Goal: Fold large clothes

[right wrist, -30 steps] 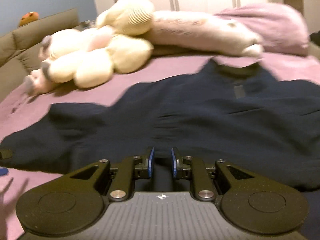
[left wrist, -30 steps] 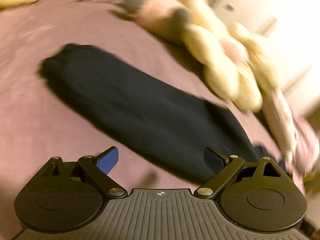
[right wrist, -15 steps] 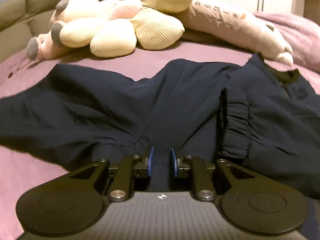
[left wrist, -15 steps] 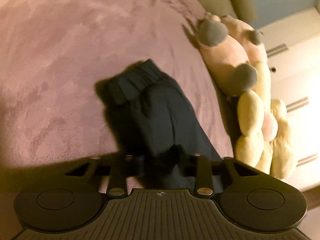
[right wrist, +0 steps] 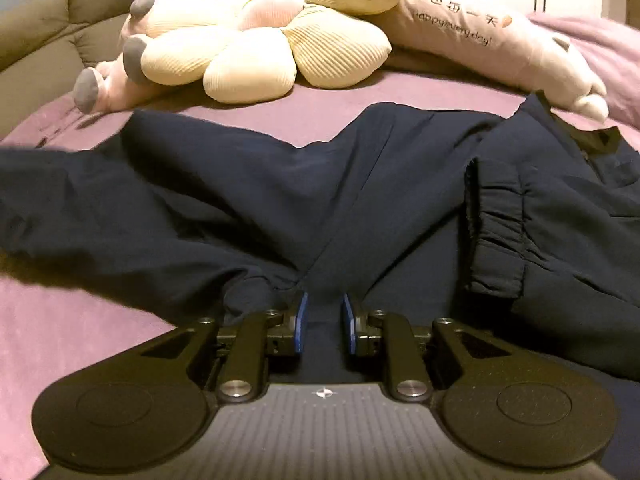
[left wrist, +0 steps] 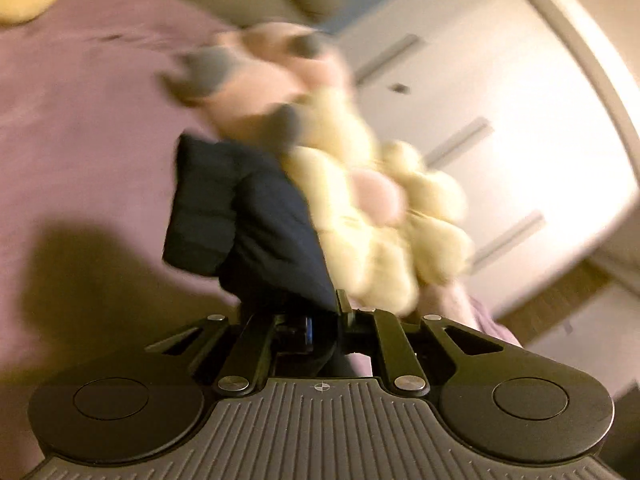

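Navy jacket (right wrist: 360,184) sprawls across the bed (right wrist: 60,340); right sleeve (right wrist: 500,240) already folded in at three o'clock; left tongs (left wrist: 324,320) clamp the other sleeve (left wrist: 248,220), right tongs (right wrist: 324,324) pinch the hem; most folding remains.

A home bedroom: purple bedspread (right wrist: 60,328), plush toys (right wrist: 256,40), padded headboard (right wrist: 48,36), pale wardrobe doors (left wrist: 500,128).

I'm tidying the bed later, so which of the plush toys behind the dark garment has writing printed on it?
The long pale pink plush on the right carries the printed lettering. The cream flower-shaped plush beside it is plain ribbed fabric with no text.
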